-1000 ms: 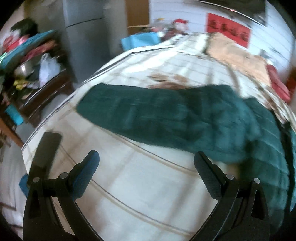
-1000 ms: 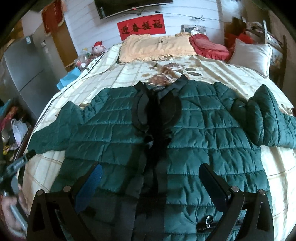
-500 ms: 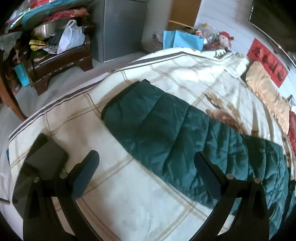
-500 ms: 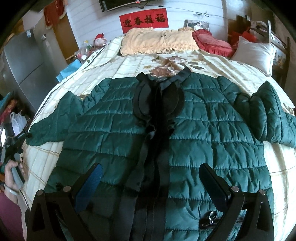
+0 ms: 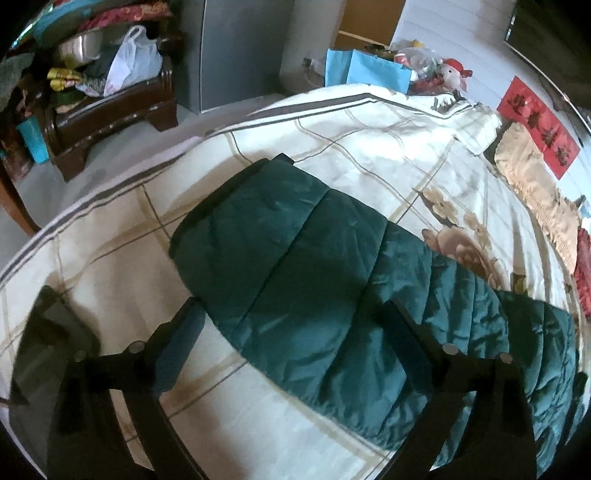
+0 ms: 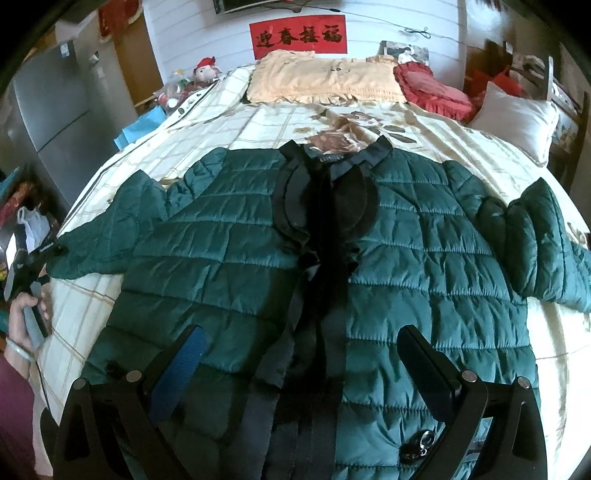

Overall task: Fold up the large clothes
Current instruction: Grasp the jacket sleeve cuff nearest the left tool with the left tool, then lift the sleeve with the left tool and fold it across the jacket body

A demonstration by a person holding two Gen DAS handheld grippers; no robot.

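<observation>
Seen from the left wrist, the left hand-held gripper [image 5: 295, 343] hangs over the end of the jacket's sleeve [image 5: 295, 280], which lies flat on the checked bedspread [image 5: 369, 140] of the bed, cuff pointing toward the bed's edge and a dark wooden cabinet [image 5: 107, 110] piled with bags on the floor beyond. Its jaws have just been closing a little but stand wide, straddling the sleeve without pressing it; the blue-padded finger sits at the sleeve's near edge and the other over the quilted fabric. From the right wrist, the right hand-held gripper [image 6: 299, 365] is poised with its jaws spread and nothing between the pads, above the lower front of the green quilted jacket [image 6: 229, 258], which is laid face up across the bed, black placket running down the middle, collar toward a yellow pillow [image 6: 325, 81] and a red banner [image 6: 299, 35] on the wall. One sleeve reaches out to the left, where a hand [image 6: 22, 321] holds the other tool; the far sleeve [image 6: 535, 243] is bunched near the right edge of the bed. The likely trouble from here is a shallow bite: if the jaws shut on the slick padded top layer alone, the sleeve could slip free mid-fold, or the bedspread could be pinched along with it and dragged into wrinkles, pulling the jacket out of square.
</observation>
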